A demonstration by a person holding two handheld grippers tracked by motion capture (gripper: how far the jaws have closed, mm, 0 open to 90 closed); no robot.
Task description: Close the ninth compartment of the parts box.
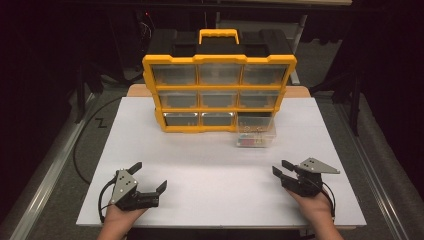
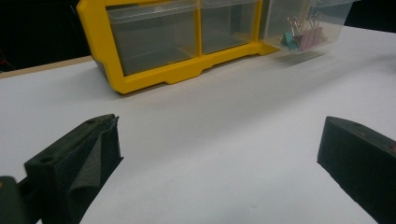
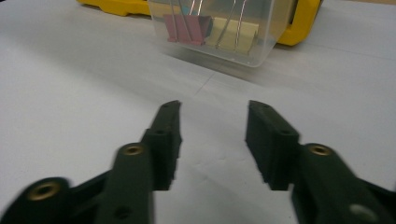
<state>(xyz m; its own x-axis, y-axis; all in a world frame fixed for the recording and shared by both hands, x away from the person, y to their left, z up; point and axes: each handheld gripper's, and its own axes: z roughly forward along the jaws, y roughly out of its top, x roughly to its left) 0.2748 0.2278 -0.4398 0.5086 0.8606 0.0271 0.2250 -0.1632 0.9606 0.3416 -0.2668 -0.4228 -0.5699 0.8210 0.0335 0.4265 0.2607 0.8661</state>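
My left gripper (image 1: 150,176) rests low over the near left part of the white desk (image 1: 210,170), and its jaws stand wide apart; in the left gripper view I see bare desk surface between them, and they hold nothing and touch nothing. My right gripper (image 1: 281,169) is over the near right part of the desk, well apart from the left one. Its jaws are only partly apart, with a narrow gap, and in the right gripper view this gap contains only the white surface, so nothing is gripped there. The right jaws point toward the clear plastic drawer (image 1: 256,136), which is pulled out of the yellow organizer (image 1: 219,60) at its bottom right compartment and sits on the desk just in front of it. Inside this drawer lie binder clips (image 3: 187,27) in pink and pale yellow, with thin metal handles that stand up. The drawer is near my right gripper but not touching it; open desk lies between the tips and the front wall of the drawer. The other drawers of the organizer are pushed in.
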